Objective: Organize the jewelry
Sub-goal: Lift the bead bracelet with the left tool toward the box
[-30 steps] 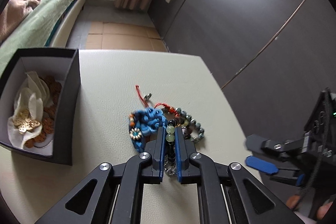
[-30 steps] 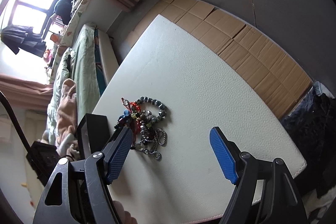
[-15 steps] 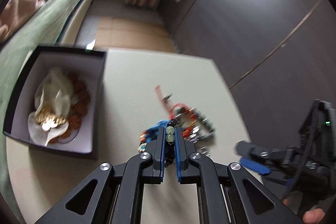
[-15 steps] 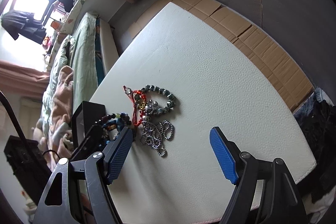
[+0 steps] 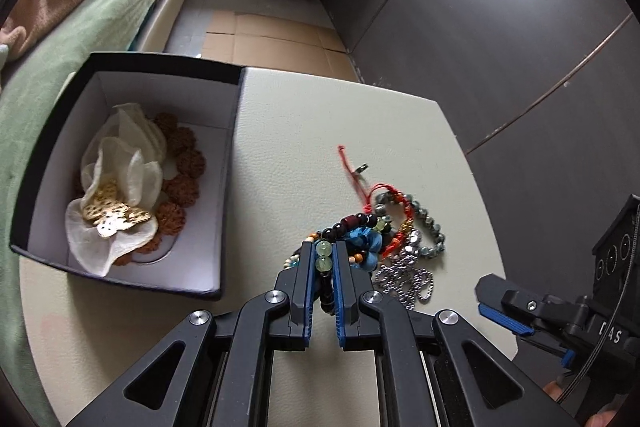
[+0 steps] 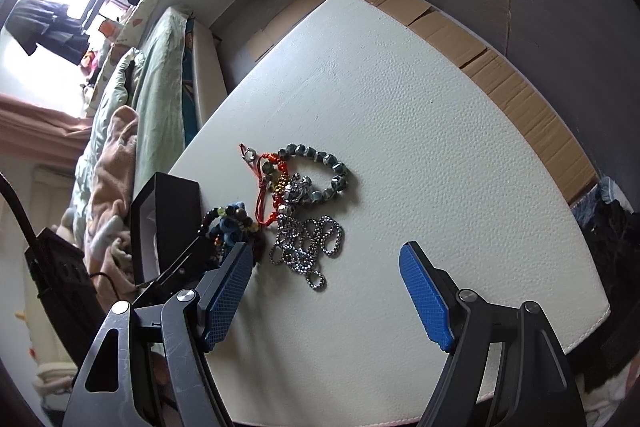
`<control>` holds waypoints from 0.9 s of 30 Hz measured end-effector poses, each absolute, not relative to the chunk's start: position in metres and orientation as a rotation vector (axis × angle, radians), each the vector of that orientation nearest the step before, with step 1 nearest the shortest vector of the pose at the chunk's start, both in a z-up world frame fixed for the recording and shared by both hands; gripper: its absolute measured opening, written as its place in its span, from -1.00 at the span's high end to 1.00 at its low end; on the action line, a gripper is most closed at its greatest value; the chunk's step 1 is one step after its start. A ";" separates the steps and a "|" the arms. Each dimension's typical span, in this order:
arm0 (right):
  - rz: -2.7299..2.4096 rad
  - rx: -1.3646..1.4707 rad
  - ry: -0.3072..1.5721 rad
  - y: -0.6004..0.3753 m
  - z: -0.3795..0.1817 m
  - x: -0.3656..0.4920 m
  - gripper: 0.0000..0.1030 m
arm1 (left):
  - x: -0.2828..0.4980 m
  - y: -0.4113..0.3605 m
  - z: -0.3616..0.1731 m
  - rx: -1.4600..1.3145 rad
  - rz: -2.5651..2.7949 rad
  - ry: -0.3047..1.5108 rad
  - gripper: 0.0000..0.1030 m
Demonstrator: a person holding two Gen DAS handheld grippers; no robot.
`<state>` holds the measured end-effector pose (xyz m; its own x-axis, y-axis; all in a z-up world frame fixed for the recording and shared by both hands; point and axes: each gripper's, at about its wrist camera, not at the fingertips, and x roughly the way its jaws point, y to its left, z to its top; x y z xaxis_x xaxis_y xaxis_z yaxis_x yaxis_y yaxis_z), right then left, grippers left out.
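Note:
My left gripper (image 5: pixel 323 255) is shut on a beaded bracelet (image 5: pixel 323 259) with green and dark beads and a blue fabric charm (image 5: pixel 366 241), lifted off the table; it also shows in the right wrist view (image 6: pixel 230 221). A red cord bracelet (image 5: pixel 390 195), a grey bead bracelet (image 6: pixel 320 163) and a silver chain (image 6: pixel 310 241) lie in a heap on the white table (image 6: pixel 420 107). A black box (image 5: pixel 234 131) at the left holds brown beads (image 5: pixel 182 187) and a white flower piece (image 5: pixel 116 195). My right gripper (image 6: pixel 326 297) is open and empty, near the heap.
A bed with green bedding (image 5: pixel 80 27) runs along the table's left side. A dark wall (image 5: pixel 500 27) stands to the right. Cardboard sheets (image 6: pixel 500 67) cover the floor past the table's far edge.
My left gripper has lifted the beaded bracelet off the heap and moved it left, nearer the black box. The right gripper stays open, almost unmoved.

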<state>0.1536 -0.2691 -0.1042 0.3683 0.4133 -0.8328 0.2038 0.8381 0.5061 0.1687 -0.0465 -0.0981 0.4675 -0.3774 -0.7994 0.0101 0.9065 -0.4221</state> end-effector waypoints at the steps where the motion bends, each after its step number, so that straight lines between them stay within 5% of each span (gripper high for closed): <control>1: 0.144 0.596 1.206 -0.269 -0.104 0.154 -0.49 | 0.170 -0.049 -0.097 -0.378 -0.247 1.063 0.83; 27: 0.163 0.585 1.211 -0.264 -0.102 0.152 -0.49 | 0.169 -0.048 -0.079 -0.482 -0.333 0.961 0.84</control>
